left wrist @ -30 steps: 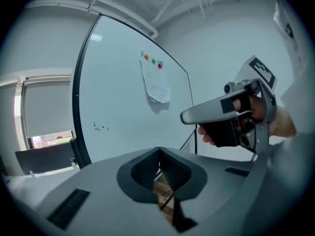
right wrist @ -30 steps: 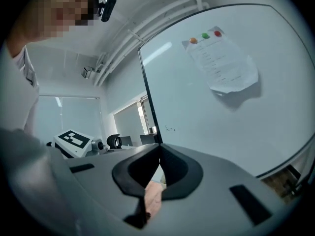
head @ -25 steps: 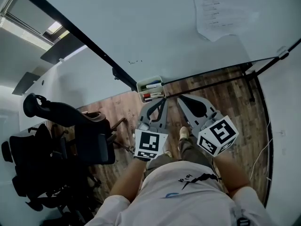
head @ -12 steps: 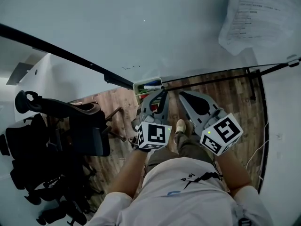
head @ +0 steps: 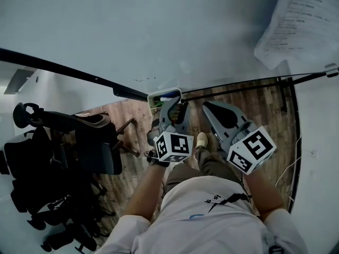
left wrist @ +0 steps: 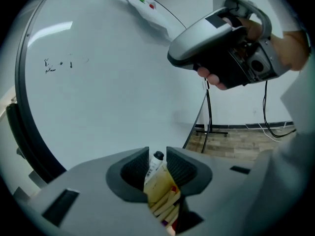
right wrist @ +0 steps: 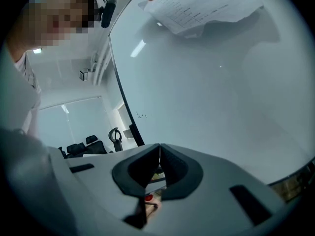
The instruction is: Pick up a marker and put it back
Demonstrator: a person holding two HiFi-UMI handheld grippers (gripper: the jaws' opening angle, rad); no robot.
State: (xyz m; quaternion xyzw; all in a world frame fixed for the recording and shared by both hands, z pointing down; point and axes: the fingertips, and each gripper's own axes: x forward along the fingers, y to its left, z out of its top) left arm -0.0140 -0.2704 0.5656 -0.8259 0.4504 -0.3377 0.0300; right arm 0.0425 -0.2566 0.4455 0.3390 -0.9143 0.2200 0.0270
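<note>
A small marker tray [head: 155,96] hangs at the whiteboard's lower edge with several markers in it, one of them blue [head: 170,95]. My left gripper [head: 172,103] reaches into that tray, and its jaws are opening. In the left gripper view a white marker with a black cap [left wrist: 155,160] stands between the left gripper [left wrist: 158,154] jaws, which do not press on it, above the yellowish tray [left wrist: 160,191]. My right gripper [head: 207,106] hovers beside it to the right. The right gripper [right wrist: 160,150] is shut with nothing in it.
The whiteboard [head: 159,36] fills the top, with a paper sheet [head: 302,25] stuck at its upper right. Black office chairs [head: 63,142] stand to the left on the wooden floor. The board's black stand legs [head: 249,88] run across the floor ahead.
My left gripper has moved forward into the marker tray and its jaws have parted. The right gripper has stayed about where it was.
</note>
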